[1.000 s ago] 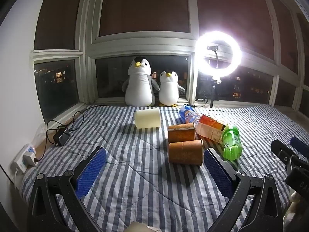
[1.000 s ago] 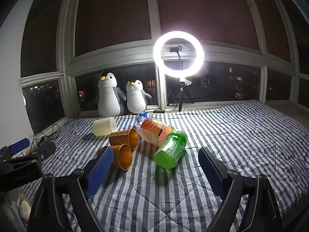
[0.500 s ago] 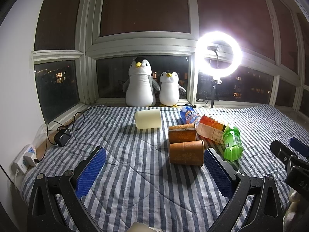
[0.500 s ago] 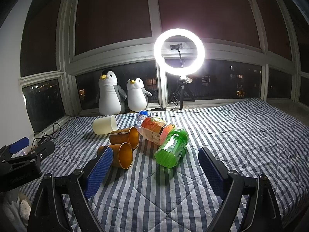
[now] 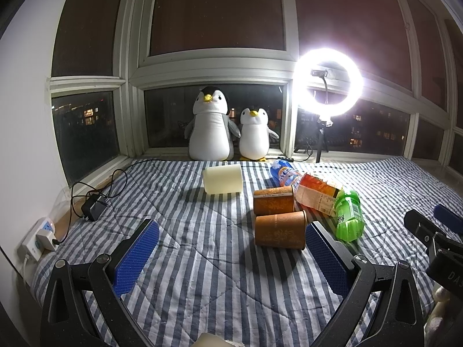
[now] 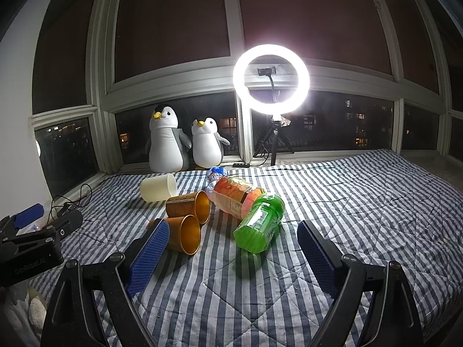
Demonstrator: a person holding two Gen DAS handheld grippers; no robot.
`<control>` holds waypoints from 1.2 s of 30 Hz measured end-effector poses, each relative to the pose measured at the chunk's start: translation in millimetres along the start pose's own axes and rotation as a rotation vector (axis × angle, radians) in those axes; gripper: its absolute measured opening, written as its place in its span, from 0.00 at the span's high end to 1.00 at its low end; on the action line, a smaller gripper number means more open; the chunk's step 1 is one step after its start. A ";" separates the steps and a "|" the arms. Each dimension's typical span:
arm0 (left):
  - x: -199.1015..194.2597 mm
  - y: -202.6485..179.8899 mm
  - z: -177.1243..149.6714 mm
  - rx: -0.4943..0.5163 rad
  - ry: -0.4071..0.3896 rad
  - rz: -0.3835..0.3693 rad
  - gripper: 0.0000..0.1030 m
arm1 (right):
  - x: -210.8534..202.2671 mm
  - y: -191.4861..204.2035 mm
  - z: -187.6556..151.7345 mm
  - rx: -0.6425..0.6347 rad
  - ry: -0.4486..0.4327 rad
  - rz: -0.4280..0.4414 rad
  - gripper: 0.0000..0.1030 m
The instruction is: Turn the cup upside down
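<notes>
Three cups lie on their sides on the striped bedspread. A near brown cup [image 5: 280, 229] [image 6: 182, 233] and a far brown cup [image 5: 273, 200] [image 6: 188, 207] lie side by side; a cream cup [image 5: 222, 178] [image 6: 158, 187] lies farther back. My left gripper [image 5: 231, 256] is open and empty, the near brown cup just beyond its right finger. My right gripper [image 6: 233, 256] is open and empty; its left finger partly hides the near brown cup. Each gripper also shows at the edge of the other's view.
A green bottle [image 5: 348, 215] [image 6: 259, 222], an orange-labelled bottle [image 5: 317, 191] [image 6: 235, 196] and a blue-capped bottle [image 5: 282, 171] lie right of the cups. Two penguin plushes [image 5: 212, 128] and a ring light [image 5: 328, 82] stand at the window. A charger and power strip [image 5: 37, 238] lie at left.
Both grippers have shifted only slightly; the scene sits a little lower in the right view. The cups and bottles have not moved.
</notes>
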State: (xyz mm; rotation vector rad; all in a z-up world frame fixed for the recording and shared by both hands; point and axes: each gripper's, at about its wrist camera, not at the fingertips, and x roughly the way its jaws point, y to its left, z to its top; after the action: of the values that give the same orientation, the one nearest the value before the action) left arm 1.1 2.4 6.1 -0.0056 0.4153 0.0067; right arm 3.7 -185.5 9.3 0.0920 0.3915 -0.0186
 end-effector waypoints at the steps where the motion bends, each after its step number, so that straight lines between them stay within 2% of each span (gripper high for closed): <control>1: 0.0 0.1 0.1 0.000 0.000 0.000 0.00 | 0.3 0.2 0.2 0.000 0.001 0.001 0.15; 36: 2.2 -0.3 0.9 0.006 0.000 -0.001 0.01 | 2.9 0.9 -2.3 0.007 0.011 0.009 0.14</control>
State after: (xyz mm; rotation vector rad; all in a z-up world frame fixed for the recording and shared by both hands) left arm 3.5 2.2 6.0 0.0003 0.4155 0.0043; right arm 5.5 -184.5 6.2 0.1008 0.4019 -0.0102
